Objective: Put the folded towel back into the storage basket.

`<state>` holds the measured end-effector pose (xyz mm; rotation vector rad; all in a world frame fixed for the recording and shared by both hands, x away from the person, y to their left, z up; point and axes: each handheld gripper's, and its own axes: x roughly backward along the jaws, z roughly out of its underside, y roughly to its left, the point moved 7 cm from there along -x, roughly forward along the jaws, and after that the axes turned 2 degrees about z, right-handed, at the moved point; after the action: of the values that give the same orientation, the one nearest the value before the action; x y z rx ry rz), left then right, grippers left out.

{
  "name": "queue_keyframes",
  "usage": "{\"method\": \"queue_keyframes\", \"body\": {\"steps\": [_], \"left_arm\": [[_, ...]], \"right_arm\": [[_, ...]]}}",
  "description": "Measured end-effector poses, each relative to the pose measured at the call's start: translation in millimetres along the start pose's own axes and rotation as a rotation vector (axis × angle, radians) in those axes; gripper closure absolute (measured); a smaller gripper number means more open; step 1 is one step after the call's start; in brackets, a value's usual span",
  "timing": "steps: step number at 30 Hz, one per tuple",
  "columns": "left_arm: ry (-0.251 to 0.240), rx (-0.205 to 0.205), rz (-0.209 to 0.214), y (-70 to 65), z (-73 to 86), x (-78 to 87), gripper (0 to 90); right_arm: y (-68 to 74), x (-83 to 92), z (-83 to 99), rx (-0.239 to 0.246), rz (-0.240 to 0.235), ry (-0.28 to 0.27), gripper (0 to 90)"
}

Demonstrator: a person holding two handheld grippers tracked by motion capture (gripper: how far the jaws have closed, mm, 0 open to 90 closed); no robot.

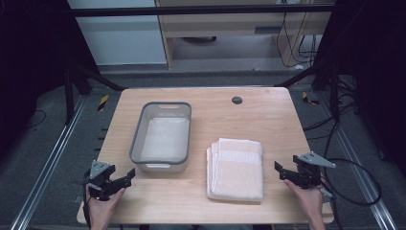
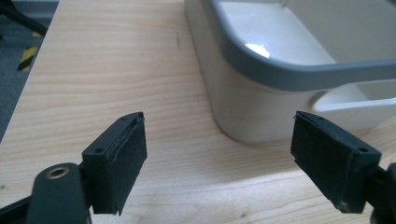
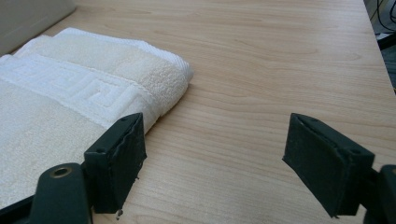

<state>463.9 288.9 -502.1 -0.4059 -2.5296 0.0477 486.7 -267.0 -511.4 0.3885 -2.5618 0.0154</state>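
A pale bin with a grey rim (image 1: 135,136) stands left of centre on the wooden table; it looks empty. Folded cream towels (image 1: 236,168) lie in a stack to its right. My left gripper (image 1: 128,176) rests open at the table's near left corner, a short way from the bin's near corner (image 2: 243,116). My right gripper (image 1: 279,168) is open near the right edge, just right of the towels (image 3: 70,98), with bare wood between its jaws. Each is held by a hand.
A small dark round grommet (image 1: 237,100) sits in the tabletop (image 1: 268,124) near the far edge. Metal rails and cables run along the floor on both sides. Cabinets stand beyond the table.
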Motion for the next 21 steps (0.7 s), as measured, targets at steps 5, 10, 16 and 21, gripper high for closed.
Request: {"method": "queue_keyframes", "body": {"steps": [5, 10, 16, 21], "left_arm": [[-0.04, -0.016, 0.024, -12.5, -5.6, 6.7, 17.6], [-0.059, -0.029, 0.039, -20.0, -9.0, 10.3, 17.9], [-0.081, -0.02, 0.058, -25.7, -11.3, 14.7, 20.4], [-0.091, -0.021, 0.067, -30.5, -13.6, 17.4, 20.9]], "right_arm": [[1.4, 0.4, -0.1, 0.01, -0.004, 0.004, 20.4], [4.7, 2.5, -2.9, 0.02, -0.014, -0.01, 20.8], [7.3, 4.4, -3.9, 0.023, -0.024, -0.009, 20.9], [9.9, 6.4, -8.3, 0.029, -0.027, -0.025, 21.1]]}}
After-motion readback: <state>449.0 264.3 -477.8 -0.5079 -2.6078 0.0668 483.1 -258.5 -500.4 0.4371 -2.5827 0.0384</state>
